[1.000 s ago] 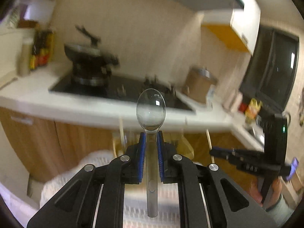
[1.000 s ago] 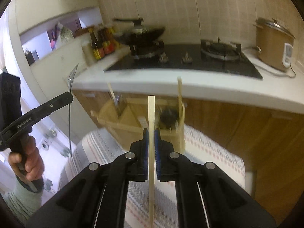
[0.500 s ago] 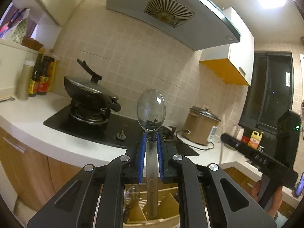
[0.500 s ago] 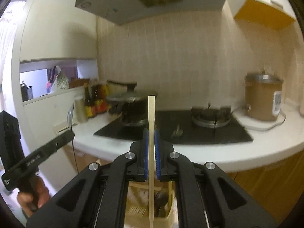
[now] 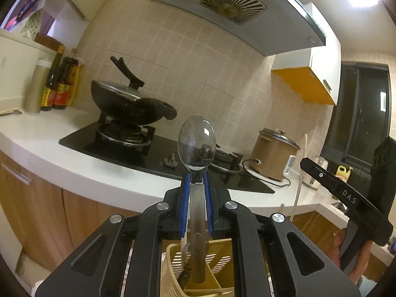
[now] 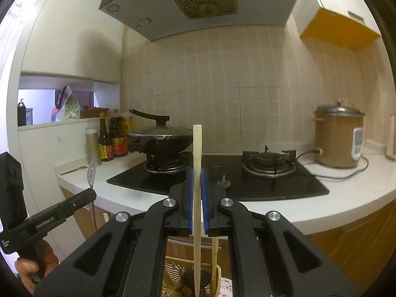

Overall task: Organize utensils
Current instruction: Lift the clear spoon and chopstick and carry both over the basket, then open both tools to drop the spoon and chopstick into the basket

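My left gripper (image 5: 196,173) is shut on a clear plastic spoon (image 5: 196,143), bowl up, handle hanging over a beige slotted utensil holder (image 5: 173,262) below. My right gripper (image 6: 197,173) is shut on a pale wooden chopstick (image 6: 197,146) held upright, its lower end over the same holder (image 6: 173,269). A second chopstick (image 6: 214,255) stands in the holder. The left gripper and its spoon (image 6: 91,173) show at the left of the right wrist view. The right gripper (image 5: 341,193) and its chopstick (image 5: 300,173) show at the right of the left wrist view.
A white counter (image 6: 321,212) carries a black gas hob (image 6: 222,180) with a lidded wok (image 6: 158,138), sauce bottles (image 6: 111,138) and a brown rice cooker (image 6: 339,143). A range hood (image 6: 198,5) hangs above. Wooden cabinet fronts (image 5: 37,210) stand below the counter.
Both grippers have tilted up and risen; the view went from the holder and cloth below to the counter and hood. Each still holds its utensil, now directly above the holder.
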A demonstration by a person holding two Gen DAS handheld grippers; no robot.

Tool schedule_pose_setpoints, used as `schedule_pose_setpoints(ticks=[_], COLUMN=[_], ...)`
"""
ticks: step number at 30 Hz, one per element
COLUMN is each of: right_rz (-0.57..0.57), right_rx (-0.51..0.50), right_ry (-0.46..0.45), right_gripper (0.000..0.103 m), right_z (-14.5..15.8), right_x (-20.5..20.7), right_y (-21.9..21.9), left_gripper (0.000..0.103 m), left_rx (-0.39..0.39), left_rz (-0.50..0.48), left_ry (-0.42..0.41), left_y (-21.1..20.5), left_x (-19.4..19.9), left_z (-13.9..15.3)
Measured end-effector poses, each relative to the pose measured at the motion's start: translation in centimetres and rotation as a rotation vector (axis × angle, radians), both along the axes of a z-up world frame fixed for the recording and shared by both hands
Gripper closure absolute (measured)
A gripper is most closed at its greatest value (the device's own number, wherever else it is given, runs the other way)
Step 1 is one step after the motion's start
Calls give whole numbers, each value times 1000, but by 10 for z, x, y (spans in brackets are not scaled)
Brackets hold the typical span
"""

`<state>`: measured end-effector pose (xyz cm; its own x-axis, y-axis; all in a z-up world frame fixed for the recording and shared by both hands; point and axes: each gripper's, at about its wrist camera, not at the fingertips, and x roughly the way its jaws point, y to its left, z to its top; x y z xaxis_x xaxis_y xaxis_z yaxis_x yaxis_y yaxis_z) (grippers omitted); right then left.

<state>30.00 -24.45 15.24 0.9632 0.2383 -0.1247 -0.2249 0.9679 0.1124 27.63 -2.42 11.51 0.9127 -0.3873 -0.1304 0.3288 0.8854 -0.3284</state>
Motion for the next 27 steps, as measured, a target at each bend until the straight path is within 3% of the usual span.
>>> schedule_pose_setpoints(ticks=[17,27], right_rz=[16,15], right_rx=[-15,-21], right_ry=[28,74], right_gripper=[98,93], right_z=[-40,-35], right_x=[0,-18], right_y=[-3,-8], left_gripper=[92,81], left_rx=[13,26], left_rz=[-7,5], left_ry=[24,21], left_y=[-2,8], left_x=[3,-19], left_z=[-17,-6])
